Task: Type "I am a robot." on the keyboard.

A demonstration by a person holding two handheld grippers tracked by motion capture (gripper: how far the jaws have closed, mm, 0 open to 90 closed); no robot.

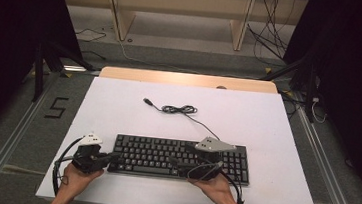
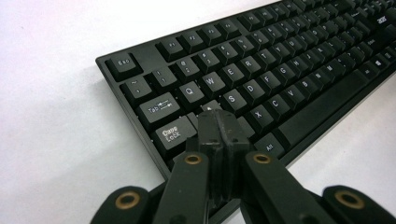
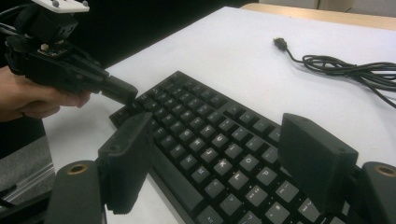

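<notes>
One flat black plastic keyboard (image 1: 178, 158) with pale lettering lies near the front edge of the white table (image 1: 267, 125) in the high view, bare surface beyond it up to its coiled black cable (image 1: 180, 110). Left gripper view: the left gripper (image 2: 218, 122) is pressed closed, empty, over the keyboard's (image 2: 261, 79) Caps Lock corner. Right gripper view: the right gripper (image 3: 219, 163) gapes wide above the keys (image 3: 210, 140), holding nothing.

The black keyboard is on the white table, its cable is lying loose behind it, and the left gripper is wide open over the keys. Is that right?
Not quite. The left gripper is shut, not wide open: the left gripper view shows its jaws pressed together with nothing between them, above the keyboard near Caps Lock. The rest is right: the keyboard lies on the white table, its cable loose behind it.
</notes>
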